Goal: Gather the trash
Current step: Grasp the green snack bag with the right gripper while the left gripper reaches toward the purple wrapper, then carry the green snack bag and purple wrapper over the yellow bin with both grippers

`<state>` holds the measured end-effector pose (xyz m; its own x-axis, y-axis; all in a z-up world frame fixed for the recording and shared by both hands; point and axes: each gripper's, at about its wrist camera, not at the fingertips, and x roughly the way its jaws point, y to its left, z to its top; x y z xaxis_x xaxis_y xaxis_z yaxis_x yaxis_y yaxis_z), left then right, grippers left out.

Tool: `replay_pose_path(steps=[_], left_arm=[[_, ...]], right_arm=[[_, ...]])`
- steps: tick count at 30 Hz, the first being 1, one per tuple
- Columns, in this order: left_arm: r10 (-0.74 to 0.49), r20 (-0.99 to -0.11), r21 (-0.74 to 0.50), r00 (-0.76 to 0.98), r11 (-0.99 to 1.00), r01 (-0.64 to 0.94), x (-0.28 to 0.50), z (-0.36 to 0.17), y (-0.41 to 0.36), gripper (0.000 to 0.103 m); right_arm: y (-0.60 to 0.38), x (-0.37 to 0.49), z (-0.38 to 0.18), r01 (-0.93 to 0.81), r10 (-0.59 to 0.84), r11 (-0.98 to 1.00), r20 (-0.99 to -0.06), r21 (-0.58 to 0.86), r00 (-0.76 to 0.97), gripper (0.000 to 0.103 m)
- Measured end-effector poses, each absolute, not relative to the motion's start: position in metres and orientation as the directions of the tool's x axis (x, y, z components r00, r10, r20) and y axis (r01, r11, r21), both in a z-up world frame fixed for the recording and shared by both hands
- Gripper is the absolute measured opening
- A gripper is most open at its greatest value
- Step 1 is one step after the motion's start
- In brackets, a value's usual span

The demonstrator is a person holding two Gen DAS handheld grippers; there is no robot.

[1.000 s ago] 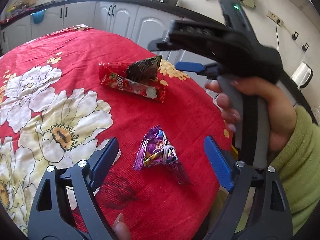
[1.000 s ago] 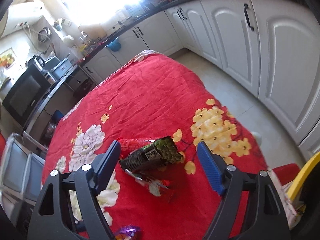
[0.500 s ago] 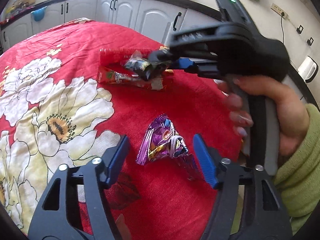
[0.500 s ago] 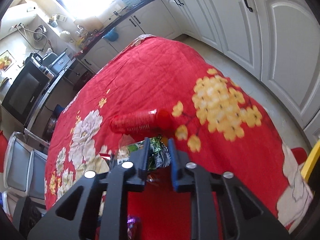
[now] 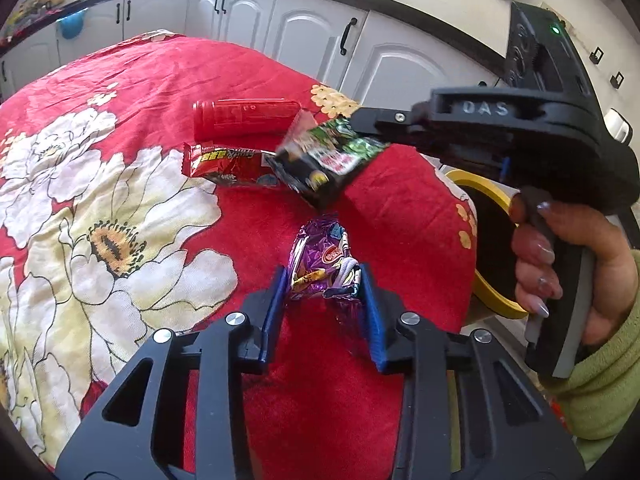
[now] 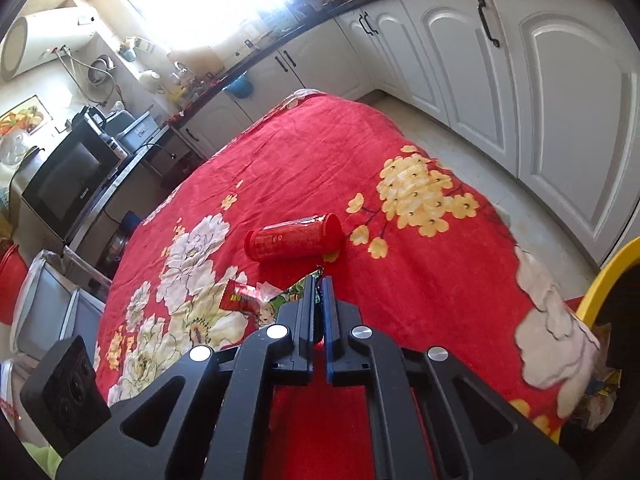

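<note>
A crumpled purple wrapper point(image 5: 318, 256) lies near the front edge of the red flowered tablecloth point(image 5: 152, 80), and my left gripper point(image 5: 323, 284) is shut on its near end. My right gripper point(image 5: 362, 122) is shut on a black and green snack bag point(image 5: 328, 160), which hangs lifted above the cloth. In the right wrist view only a green edge of that bag point(image 6: 294, 293) shows beside the closed right gripper point(image 6: 319, 285). A red wrapper point(image 5: 224, 162) and a red tube point(image 5: 244, 118) lie flat further back on the cloth.
A yellow-rimmed bin point(image 5: 486, 184) stands off the table's right edge, with its rim point(image 6: 604, 276) also in the right wrist view. White cabinets point(image 5: 316, 36) line the far side. A hand in a green sleeve point(image 5: 600, 380) holds the right gripper.
My right gripper closed on the black and green bag and lifted it off the red wrapper. My left gripper closed from wide open onto the purple wrapper.
</note>
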<state>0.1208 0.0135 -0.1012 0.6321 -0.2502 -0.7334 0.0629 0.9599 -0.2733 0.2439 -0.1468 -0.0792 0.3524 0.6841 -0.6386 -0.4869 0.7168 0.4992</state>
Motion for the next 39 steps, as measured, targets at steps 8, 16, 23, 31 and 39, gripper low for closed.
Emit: replay_pose_path(steps=[8,16,23,31,39], left_arm=[[-0.255,-0.706,-0.274,0.66,0.959,0.077,0.116,-0.085,0.01,0.028],[-0.256,-0.684,-0.269,0.683,0.959,0.09,0.122,-0.072,0.003,0.028],[-0.257,-0.664,-0.256,0.703,0.96,0.109,0.121,-0.061,-0.011,0.028],[-0.269,-0.642,-0.252,0.718,0.959,0.133,0.126,-0.049,-0.026,0.028],[-0.287,-0.618,-0.253,0.732,0.954,0.161,0.134,-0.036,-0.044,0.028]], right_arm=[[-0.181,0.233,-0.065,-0.462,0.689,0.722,-0.596,0.515,0.413,0.003],[-0.212,0.223,-0.047,-0.454,0.677,0.735,-0.563,0.503,0.473,0.003],[-0.239,0.217,-0.035,-0.437,0.655,0.756,-0.542,0.488,0.527,0.003],[-0.271,0.211,-0.026,-0.409,0.626,0.778,-0.525,0.477,0.577,0.003],[-0.301,0.205,-0.017,-0.377,0.591,0.8,-0.507,0.466,0.628,0.003]])
